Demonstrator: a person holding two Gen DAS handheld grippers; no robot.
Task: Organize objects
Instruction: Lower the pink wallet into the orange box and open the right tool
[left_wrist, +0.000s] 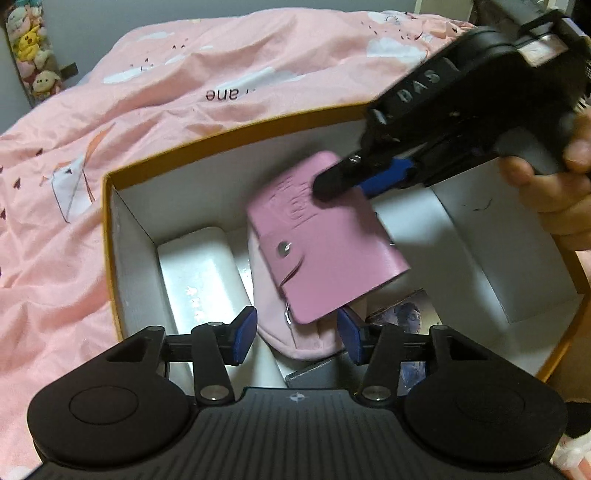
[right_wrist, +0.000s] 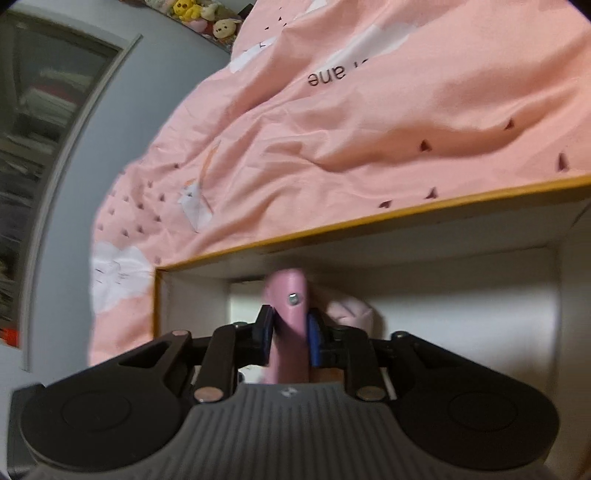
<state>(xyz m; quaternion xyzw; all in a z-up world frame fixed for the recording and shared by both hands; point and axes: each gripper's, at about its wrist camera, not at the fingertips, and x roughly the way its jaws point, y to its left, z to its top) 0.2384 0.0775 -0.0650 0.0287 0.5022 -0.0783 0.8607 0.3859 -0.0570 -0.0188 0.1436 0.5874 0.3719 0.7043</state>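
A pink snap-button card wallet (left_wrist: 325, 240) hangs tilted over the open orange-rimmed cardboard box (left_wrist: 229, 127). My right gripper (left_wrist: 332, 186) comes in from the upper right and is shut on the wallet's top corner. In the right wrist view the wallet (right_wrist: 290, 325) stands edge-on between the blue pads of the right gripper (right_wrist: 290, 336), above the box (right_wrist: 369, 218). My left gripper (left_wrist: 295, 332) is open and empty, low over the box's near side.
Inside the box lie a white case (left_wrist: 201, 273), a pale pink pouch (left_wrist: 295, 339), a printed picture card (left_wrist: 406, 314) and a white cardboard divider (left_wrist: 480, 236). The box sits on a pink quilt (left_wrist: 147, 110). Plush toys (left_wrist: 33, 55) stand at the far left.
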